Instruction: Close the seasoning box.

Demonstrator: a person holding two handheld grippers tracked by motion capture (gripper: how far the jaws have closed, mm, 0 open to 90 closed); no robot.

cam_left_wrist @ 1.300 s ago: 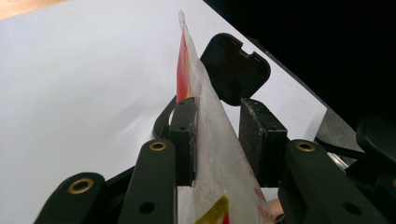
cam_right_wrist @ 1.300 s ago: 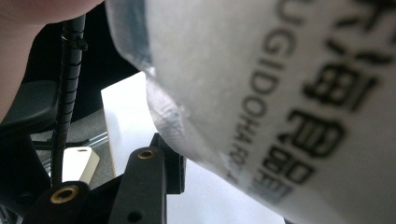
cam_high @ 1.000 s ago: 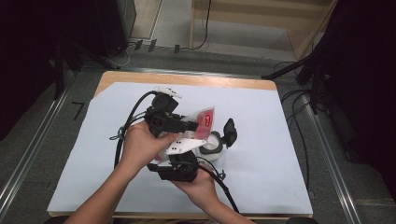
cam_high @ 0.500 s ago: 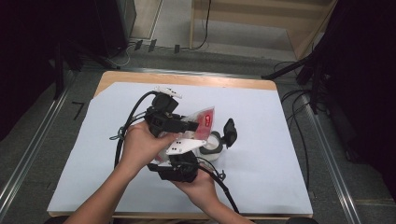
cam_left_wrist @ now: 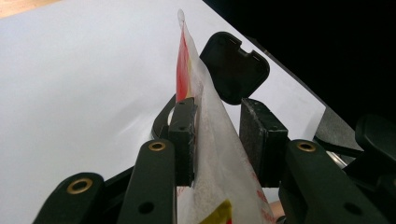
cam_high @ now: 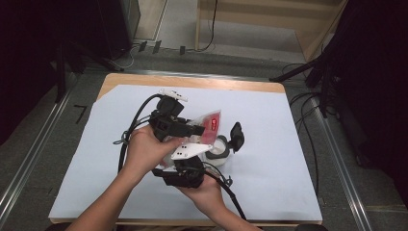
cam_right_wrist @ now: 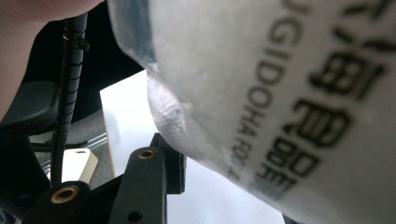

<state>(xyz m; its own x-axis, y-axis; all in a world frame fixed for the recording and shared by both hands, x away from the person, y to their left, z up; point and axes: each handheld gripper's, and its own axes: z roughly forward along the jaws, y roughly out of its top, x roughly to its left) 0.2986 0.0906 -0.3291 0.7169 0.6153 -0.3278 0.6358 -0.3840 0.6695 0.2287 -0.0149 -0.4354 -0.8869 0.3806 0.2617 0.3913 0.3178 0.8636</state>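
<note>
A red-and-white plastic pouch (cam_high: 204,126) is held above the middle of the white-covered counter (cam_high: 288,144), just beside a black-lidded white container (cam_high: 223,144). The left gripper (cam_left_wrist: 217,135) has the pouch between its fingers (cam_left_wrist: 184,135), narrowly parted with a gap on one side. The right gripper (cam_high: 185,175) is below, its pads likely pressing the pouch, though I cannot tell.

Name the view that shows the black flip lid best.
The left gripper view: the black flip lid stands open, sharp and whole beyond the plastic pouch. The high view shows it small, upright beside the white container. The right gripper view has the pouch close up instead.
</note>
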